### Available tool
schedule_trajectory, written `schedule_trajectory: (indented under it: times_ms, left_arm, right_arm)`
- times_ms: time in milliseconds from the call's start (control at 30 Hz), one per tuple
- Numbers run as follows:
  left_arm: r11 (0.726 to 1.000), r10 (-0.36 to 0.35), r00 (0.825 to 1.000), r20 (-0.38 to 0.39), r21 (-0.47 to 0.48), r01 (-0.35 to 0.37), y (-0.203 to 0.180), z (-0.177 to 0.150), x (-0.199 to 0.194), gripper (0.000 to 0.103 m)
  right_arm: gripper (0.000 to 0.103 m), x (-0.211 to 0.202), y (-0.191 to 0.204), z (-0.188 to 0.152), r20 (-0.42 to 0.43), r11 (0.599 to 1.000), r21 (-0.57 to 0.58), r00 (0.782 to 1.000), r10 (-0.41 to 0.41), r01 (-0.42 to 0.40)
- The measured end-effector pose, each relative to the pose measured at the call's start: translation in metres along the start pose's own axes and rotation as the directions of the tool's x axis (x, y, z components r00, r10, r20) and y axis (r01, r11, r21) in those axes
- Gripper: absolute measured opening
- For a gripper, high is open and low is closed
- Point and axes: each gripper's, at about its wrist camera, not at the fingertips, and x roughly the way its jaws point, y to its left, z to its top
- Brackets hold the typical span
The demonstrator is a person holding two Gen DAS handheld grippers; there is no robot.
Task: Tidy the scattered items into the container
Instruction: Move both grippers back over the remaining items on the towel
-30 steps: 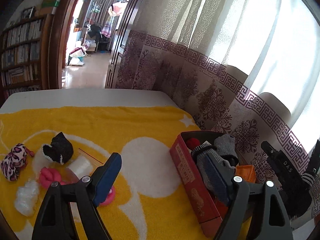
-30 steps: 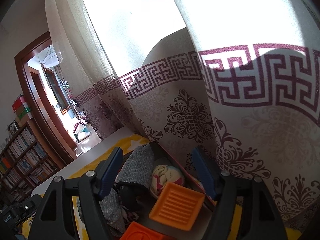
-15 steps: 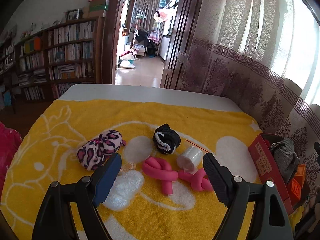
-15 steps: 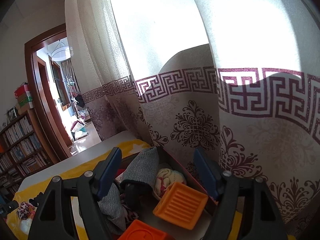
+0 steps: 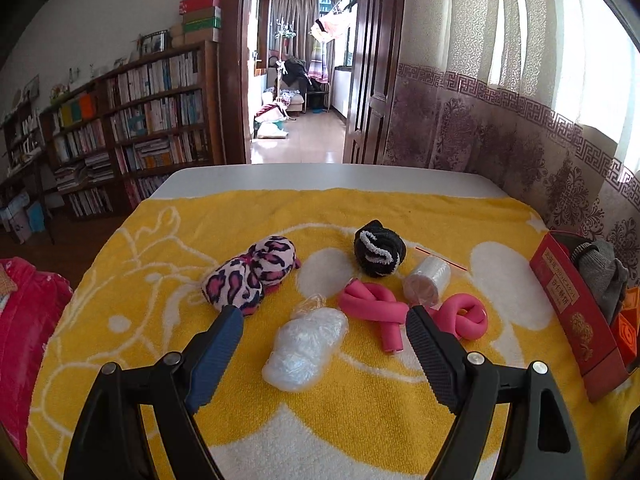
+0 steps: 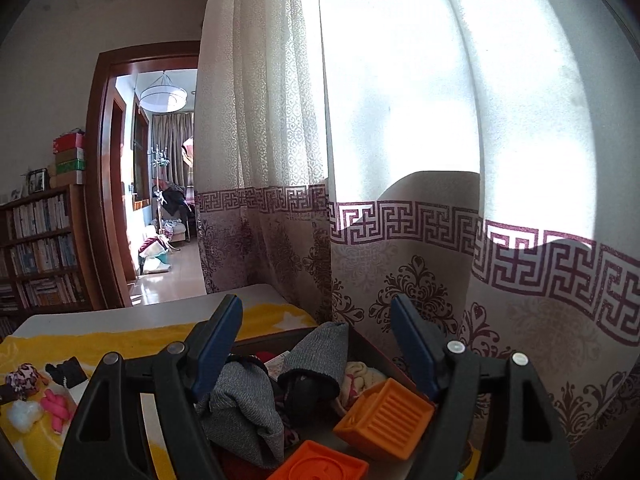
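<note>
From the left wrist view we look down over a worktop covered by a yellow towel with white shapes. Going left to right across the towel, we see a pink leopard-print bundle, then a crumpled clear plastic bag lying nearest us, then a pink foam twist. Behind the twist sits a black fuzzy bundle with white trim, and just right of that a white roll lying on its side, touching a second pink foam loop. Our left claw hangs above the towel with its jaws spread wide and nothing between them; the plastic bag shows in the gap below.

At the far right edge stands the red box, the container, with a grey knitted item draped over its rim.

From the right wrist view we see into that red box, which stands next to a patterned curtain. Inside it, left to right, lie a grey knitted item, a cream and pink bundle and two orange plastic blocks. Our right claw hovers over the box, its jaws opening, with nothing pinched between them.
</note>
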Motion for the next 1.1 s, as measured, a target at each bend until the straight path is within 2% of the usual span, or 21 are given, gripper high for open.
schedule_trajectory:
  times_ms: [67, 133, 233, 333, 533, 633, 767, 900, 1100]
  left_arm:
    - [1.0, 0.002, 1.0, -0.006, 0.005, -0.002, -0.001, -0.001, 0.002, 0.085]
    - [1.0, 0.001, 1.0, -0.011, 0.007, -0.001, -0.001, -0.001, 0.002, 0.085]
    - [1.0, 0.004, 1.0, -0.014, 0.008, -0.004, 0.001, -0.002, 0.003, 0.085]
    - [1.0, 0.014, 1.0, -0.02, 0.005, -0.014, 0.002, -0.002, 0.005, 0.085]
    - [1.0, 0.027, 0.999, -0.038, 0.007, -0.027, 0.003, -0.004, 0.01, 0.085]
    - [0.999, 0.036, 0.998, -0.045, 0.007, -0.036, 0.004, -0.005, 0.012, 0.085]
    - [0.999, 0.045, 0.997, -0.055, 0.01, -0.045, 0.004, -0.007, 0.015, 0.085]
    - [0.999, 0.05, 0.997, -0.06, 0.016, -0.049, 0.003, -0.007, 0.016, 0.085]
    - [0.998, 0.055, 0.996, -0.07, 0.025, -0.053, 0.001, -0.008, 0.02, 0.085]
  right_arm:
    - [0.083, -0.004, 0.017, 0.007, -0.037, 0.995, -0.001, 0.994, 0.103, -0.104]
    - [0.083, -0.005, 0.041, 0.011, -0.095, 0.977, -0.028, 0.973, 0.209, -0.212]
    - [0.083, -0.001, 0.078, 0.008, -0.19, 0.931, -0.06, 0.92, 0.343, -0.36]
    - [0.083, 0.011, 0.109, -0.003, -0.287, 0.896, -0.066, 0.868, 0.405, -0.44]
    - [0.083, 0.043, 0.143, -0.035, -0.421, 0.865, -0.061, 0.798, 0.431, -0.499]
    - [0.083, 0.051, 0.149, -0.049, -0.454, 0.864, -0.058, 0.784, 0.423, -0.499]
    - [0.083, 0.065, 0.144, -0.066, -0.509, 0.869, -0.006, 0.75, 0.423, -0.494]
    - [0.083, 0.07, 0.142, -0.072, -0.534, 0.874, 0.015, 0.736, 0.417, -0.485]
    - [0.083, 0.067, 0.15, -0.078, -0.55, 0.861, -0.013, 0.723, 0.418, -0.508]
